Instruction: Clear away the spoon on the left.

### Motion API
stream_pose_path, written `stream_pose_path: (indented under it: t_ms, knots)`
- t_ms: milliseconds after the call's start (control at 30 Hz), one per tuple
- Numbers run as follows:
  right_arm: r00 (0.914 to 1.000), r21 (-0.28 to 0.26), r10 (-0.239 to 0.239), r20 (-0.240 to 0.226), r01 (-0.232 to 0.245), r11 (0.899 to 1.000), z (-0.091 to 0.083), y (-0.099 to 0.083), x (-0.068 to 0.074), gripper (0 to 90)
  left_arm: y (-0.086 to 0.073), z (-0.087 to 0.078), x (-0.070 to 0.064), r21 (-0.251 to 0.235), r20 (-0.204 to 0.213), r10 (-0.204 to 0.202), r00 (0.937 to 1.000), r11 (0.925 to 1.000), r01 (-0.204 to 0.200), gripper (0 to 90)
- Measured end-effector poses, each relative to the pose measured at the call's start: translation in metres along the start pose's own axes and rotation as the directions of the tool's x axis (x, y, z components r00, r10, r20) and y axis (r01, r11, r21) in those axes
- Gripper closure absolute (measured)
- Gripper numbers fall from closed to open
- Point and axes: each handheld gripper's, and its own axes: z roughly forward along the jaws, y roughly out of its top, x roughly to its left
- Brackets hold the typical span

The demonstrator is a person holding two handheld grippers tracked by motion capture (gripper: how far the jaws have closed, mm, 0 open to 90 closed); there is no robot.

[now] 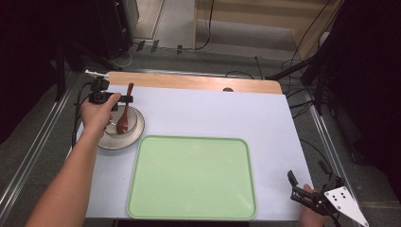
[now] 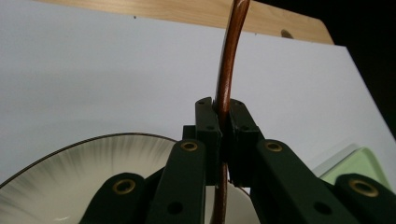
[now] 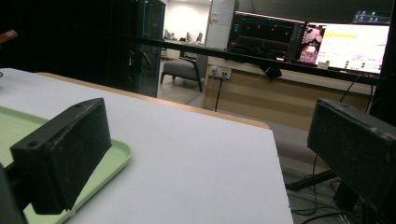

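A brown wooden spoon (image 1: 124, 113) stands with its scoop in a white bowl (image 1: 134, 122) that rests on a white plate (image 1: 134, 138) at the table's left. My left gripper (image 1: 126, 99) is shut on the spoon's handle (image 2: 225, 88), just above the bowl's rim (image 2: 98, 140). A pale green tray (image 1: 192, 176) lies empty in the middle front. My right gripper (image 1: 293, 182) hovers open at the table's front right corner, jaws wide apart, nothing between them; its left finger (image 3: 65, 151) sits over the tray's edge (image 3: 109, 163).
A white sheet (image 1: 227, 113) covers the table, with a strip of bare wood (image 1: 189, 81) along the far edge. Cables and stand legs (image 1: 293, 71) lie on the floor behind and to the right. Monitors (image 3: 327, 39) and a chair stand far off in the right gripper view.
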Motion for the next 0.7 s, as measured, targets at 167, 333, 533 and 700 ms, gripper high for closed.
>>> stream_pose_path:
  t_ms: [167,333,533,700]
  knots:
    - [1.0000,-0.002,0.001,-0.001,-0.001,1.000,0.000,0.000,0.000,0.0,0.001,-0.008,-0.003,-0.032,0.002,0.011,0.9999,0.9994,-0.011,85.4]
    - [1.0000,0.000,-0.004,0.000,0.004,1.000,0.000,0.000,0.000,0.0,0.001,-0.015,-0.009,-0.062,0.021,0.016,0.9997,0.9979,-0.015,85.4]
    - [1.0000,-0.001,-0.003,-0.001,0.003,1.000,0.000,0.000,0.000,0.0,0.002,-0.025,-0.015,-0.107,0.044,0.021,0.9988,0.9942,-0.016,85.5]
    - [1.0000,0.001,-0.002,-0.001,0.002,1.000,0.000,0.000,0.000,0.0,0.002,-0.029,-0.018,-0.108,0.057,0.021,0.9981,0.9941,-0.014,85.5]
